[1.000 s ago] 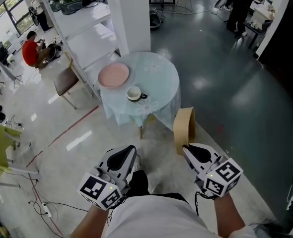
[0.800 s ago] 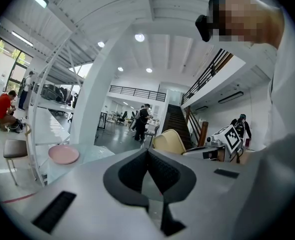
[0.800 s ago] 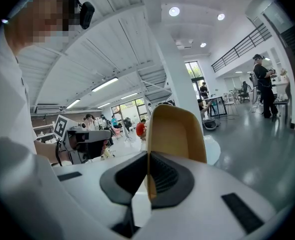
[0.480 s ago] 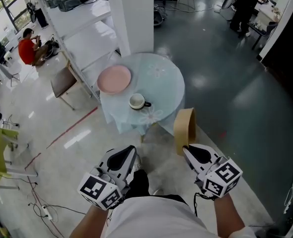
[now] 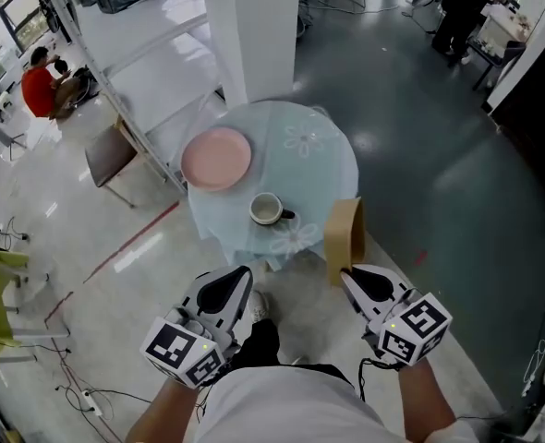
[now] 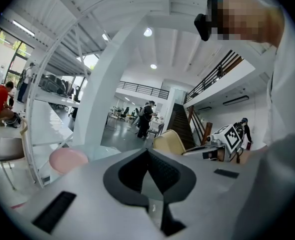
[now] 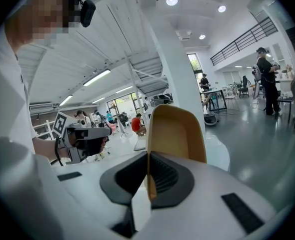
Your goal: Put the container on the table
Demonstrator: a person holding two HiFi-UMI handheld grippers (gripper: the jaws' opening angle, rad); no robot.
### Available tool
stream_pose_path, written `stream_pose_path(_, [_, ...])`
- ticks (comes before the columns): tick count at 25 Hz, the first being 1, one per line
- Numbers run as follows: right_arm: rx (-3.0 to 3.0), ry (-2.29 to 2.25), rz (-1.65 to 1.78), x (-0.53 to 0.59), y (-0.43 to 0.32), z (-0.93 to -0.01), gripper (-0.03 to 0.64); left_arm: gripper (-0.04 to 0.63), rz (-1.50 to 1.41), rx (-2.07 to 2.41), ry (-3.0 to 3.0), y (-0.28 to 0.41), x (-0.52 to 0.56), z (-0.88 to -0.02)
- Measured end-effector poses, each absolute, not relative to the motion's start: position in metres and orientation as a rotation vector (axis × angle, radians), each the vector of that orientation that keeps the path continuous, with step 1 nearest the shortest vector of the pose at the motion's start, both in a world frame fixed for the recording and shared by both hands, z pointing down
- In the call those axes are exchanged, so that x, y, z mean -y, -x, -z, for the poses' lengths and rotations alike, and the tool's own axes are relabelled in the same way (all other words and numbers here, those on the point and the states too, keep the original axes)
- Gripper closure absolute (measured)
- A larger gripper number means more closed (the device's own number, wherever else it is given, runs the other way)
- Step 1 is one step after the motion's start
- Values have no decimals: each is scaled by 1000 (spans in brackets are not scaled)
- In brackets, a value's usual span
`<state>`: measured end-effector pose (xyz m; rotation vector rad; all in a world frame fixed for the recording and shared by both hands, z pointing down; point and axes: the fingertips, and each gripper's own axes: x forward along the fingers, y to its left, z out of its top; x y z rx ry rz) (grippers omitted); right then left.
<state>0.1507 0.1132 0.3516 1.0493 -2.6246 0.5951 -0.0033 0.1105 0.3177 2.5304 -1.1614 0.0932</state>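
The desk [image 5: 320,166] has slid nearer in the head view over the past second, and its near edge now lies close ahead of both grippers at 12 o'clock; the grippers themselves sit as they did. The right hand-held gripper [image 5: 351,275] is closed on the thin wall of the tan container [image 5: 344,238], pinching one side so that the container stands up and out past the jaws. That grip looks chosen to leave the base free for setting down. In the head view the container overlaps the desk's rim at about 4 o'clock, held in the air and not yet resting on the desk. The left hand-held gripper [image 5: 240,280] is closed with nothing in it. On the desk a pink plate [image 5: 216,158] lies at 10 o'clock and a cup [image 5: 267,209] at 6 o'clock, so the bare cloth at 2 o'clock seems the likeliest landing place.
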Motion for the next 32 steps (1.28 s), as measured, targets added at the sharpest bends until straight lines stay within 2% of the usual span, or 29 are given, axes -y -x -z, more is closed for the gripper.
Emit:
stream_pose_path(13, [2564, -1085, -609, -12, -88, -350, 583, 574, -84, 1110, -2513, 69, -6, -325])
stream_pose_path(32, [2508, -1114, -624, 74, -48, -356, 584, 574, -76, 1084, -2500, 120, 78, -337])
